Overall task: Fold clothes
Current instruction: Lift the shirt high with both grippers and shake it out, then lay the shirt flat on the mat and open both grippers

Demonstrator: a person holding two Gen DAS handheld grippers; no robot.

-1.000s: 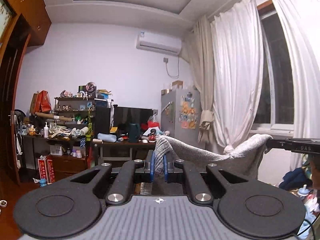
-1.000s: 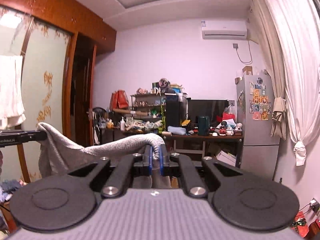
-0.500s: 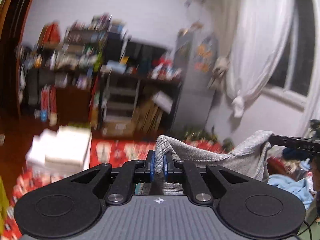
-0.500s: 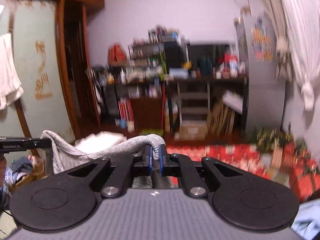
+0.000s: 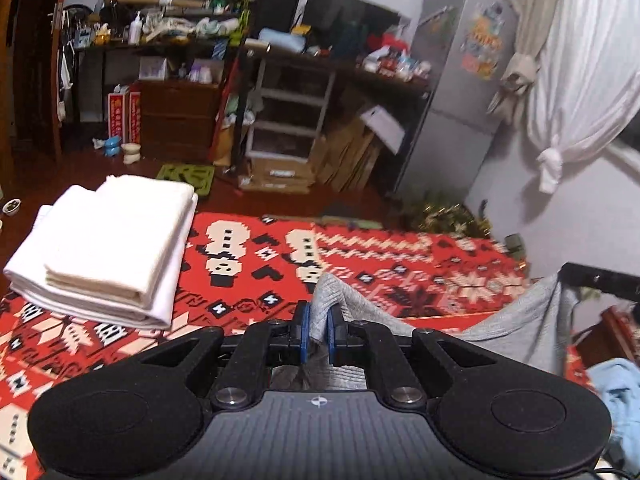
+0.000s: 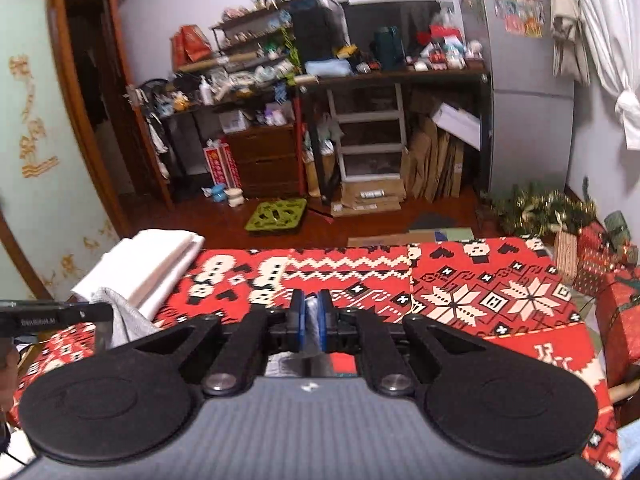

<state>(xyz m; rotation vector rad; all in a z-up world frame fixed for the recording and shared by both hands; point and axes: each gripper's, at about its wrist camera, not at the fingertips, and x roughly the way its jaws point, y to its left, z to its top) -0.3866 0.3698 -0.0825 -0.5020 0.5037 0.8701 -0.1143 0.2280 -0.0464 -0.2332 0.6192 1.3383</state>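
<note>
Red patterned cloth [image 5: 400, 264] under gripper-held grey garment [image 5: 360, 308].

Dim indoor light; slight blur; fisheye-bent edges.

Each camera sits just behind its own tongs and looks forward and down over the red patterned table [image 5: 400, 264] toward the cluttered shelves at 12 o'clock. The left view has the white stack [image 5: 108, 248] close at 10 o'clock; the right view has it [image 6: 148, 264] farther off at 9 o'clock. Both views share the table [image 6: 480, 280], the stack, the shelves and the fridge [image 5: 460, 80].
</note>
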